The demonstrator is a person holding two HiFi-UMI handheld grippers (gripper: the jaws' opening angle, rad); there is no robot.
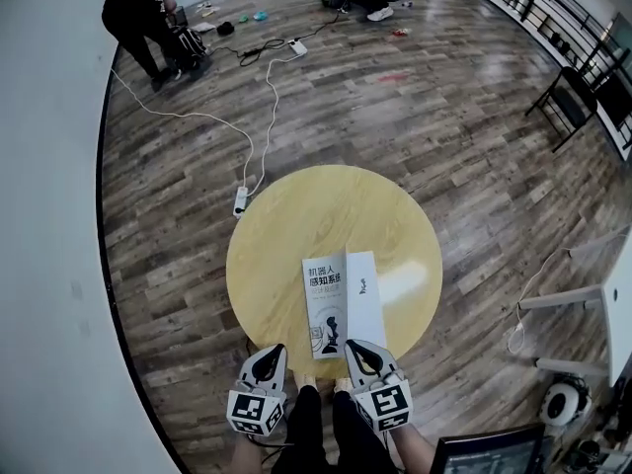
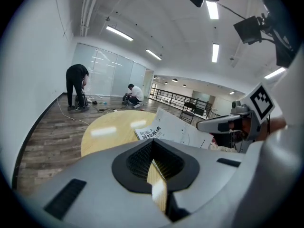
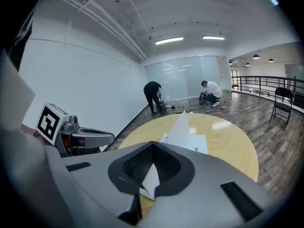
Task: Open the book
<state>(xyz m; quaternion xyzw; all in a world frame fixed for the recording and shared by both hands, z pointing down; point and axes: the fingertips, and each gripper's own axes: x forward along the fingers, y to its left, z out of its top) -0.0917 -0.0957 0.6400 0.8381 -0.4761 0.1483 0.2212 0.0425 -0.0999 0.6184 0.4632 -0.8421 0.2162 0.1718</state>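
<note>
Here, the book [image 1: 341, 299] is lying on the round yellow table [image 1: 296, 215], reaching from about the middle of the top down to the near edge, closest to the person. Its printed cover is sitting on the left side in the head view, with a plain white page showing just beside it on the right.

The right gripper [image 1: 348, 344] is hovering at the book's near end. In the right gripper view [image 3: 152, 144] its jaws are pressing together on a thin white sheet of the book [image 3: 183, 132], and that sheet is rising tilted from the table [image 3: 228, 141] to a pointed corner. In the left gripper view the printed cover [image 2: 171, 129] is likewise standing at a slant above the table [image 2: 104, 132] rather than lying flat.

The left gripper [image 1: 277, 348] is hanging over the table's near edge, to the left of the book and apart from it. In its own view [image 2: 152, 141] the jaws are meeting at the tips with nothing between them; only a sliver of yellow tabletop is showing through the gap behind the tips. Whether it is touching the table cannot be told.

Beyond the table's far left edge a power strip [image 1: 240, 201] is lying on the wooden floor [image 1: 415, 117], with a white cable [image 1: 197, 117] trailing away from it. Two people [image 1: 138, 13] are crouching or bending at the far end of the room.
</note>
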